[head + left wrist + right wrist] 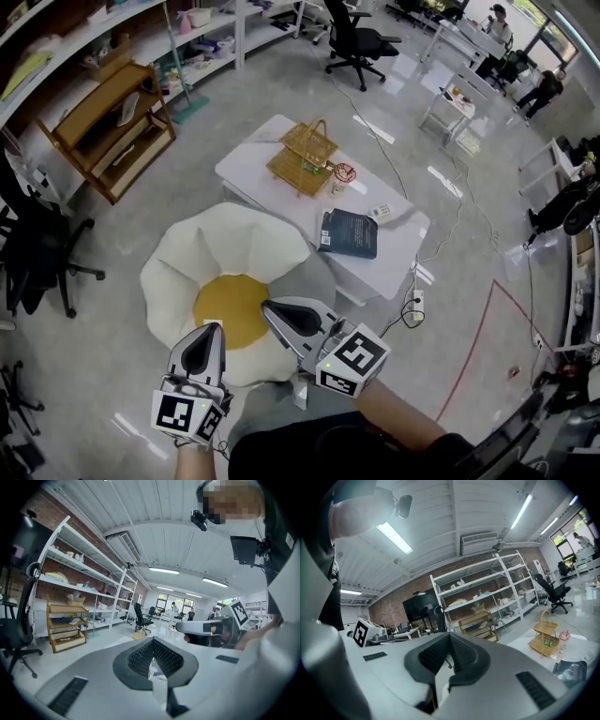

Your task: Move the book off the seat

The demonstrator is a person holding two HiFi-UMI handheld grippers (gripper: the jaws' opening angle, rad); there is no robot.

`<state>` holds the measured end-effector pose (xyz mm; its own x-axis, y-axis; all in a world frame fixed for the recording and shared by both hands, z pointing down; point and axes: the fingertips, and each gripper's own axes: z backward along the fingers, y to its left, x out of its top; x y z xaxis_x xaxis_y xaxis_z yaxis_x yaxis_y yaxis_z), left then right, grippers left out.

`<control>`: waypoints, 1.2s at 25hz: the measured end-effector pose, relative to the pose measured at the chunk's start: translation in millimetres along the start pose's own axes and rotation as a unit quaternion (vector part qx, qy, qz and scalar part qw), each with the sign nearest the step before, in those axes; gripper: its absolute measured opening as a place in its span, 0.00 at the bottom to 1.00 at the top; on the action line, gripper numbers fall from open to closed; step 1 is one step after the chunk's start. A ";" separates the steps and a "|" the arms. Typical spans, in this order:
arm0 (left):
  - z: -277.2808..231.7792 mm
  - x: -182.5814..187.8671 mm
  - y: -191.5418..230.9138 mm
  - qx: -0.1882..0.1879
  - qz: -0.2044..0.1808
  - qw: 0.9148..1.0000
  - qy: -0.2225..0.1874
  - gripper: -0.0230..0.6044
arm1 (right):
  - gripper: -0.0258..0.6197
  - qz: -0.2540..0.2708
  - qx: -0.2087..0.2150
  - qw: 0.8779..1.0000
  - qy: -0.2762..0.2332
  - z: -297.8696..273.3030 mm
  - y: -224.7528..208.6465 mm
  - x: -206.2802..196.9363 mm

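On the white worktop point(267, 150), beyond the seat, the dark book point(349, 233) lies flat near the right-hand end, its cover up and none of it over the cushion. The seat point(192, 255) is a flower-shaped floor cushion with white petals round a yellow middle, and it sits just in front of the worktop, with nothing lying on it. Toward the far end of the worktop stands a wicker basket point(305, 155) with a tall handle, and a clear cup point(343, 176) with a red-marked lid stands just beside it, between basket and book. A small white item point(380, 212) lies close to the book's far corner. Both tools are held low and close to the person's body, above the near edge of the seat and well apart from the book. The left gripper point(215, 327) points forward over the yellow middle, its fingers point(140, 656) pressed together with nothing between them. The right gripper point(268, 307) angles toward the left one, its fingers point(433, 656) likewise closed tight and empty. A wooden rack point(108, 127) stands on the floor to the left.
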<state>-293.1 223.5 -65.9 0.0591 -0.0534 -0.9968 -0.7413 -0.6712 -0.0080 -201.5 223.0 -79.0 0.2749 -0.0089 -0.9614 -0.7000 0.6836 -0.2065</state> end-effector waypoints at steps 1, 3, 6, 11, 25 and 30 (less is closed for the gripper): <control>4.7 5.4 -2.7 0.002 0.002 1.000 -0.004 0.05 | 0.06 0.001 0.005 1.000 -0.003 2.3 7.3 6.3; 12.5 17.6 -9.8 0.006 0.003 1.000 -0.011 0.05 | 0.06 0.004 0.020 1.000 -0.006 7.8 21.6 18.4; 19.9 38.3 -21.7 0.014 0.000 1.000 -0.022 0.05 | 0.06 0.015 0.042 0.999 -0.008 16.7 39.7 37.8; 23.6 66.1 -47.3 0.014 -0.001 0.999 -0.037 0.05 | 0.06 0.027 0.057 0.998 -0.023 38.0 51.0 69.9; 1.8 106.6 -75.1 -0.004 -0.024 0.998 -0.052 0.05 | 0.06 0.041 0.075 0.995 -0.054 40.6 38.6 113.7; -9.2 117.8 -77.2 -0.010 -0.031 0.998 -0.058 0.05 | 0.06 0.052 0.082 0.993 -0.060 36.9 30.3 121.4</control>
<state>-222.8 262.2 -182.0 0.0257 0.0737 -0.9969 -0.7247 -0.6855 -0.0694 -164.9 269.6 -195.2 0.2904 0.1492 -0.9452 -0.6150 0.7858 -0.0649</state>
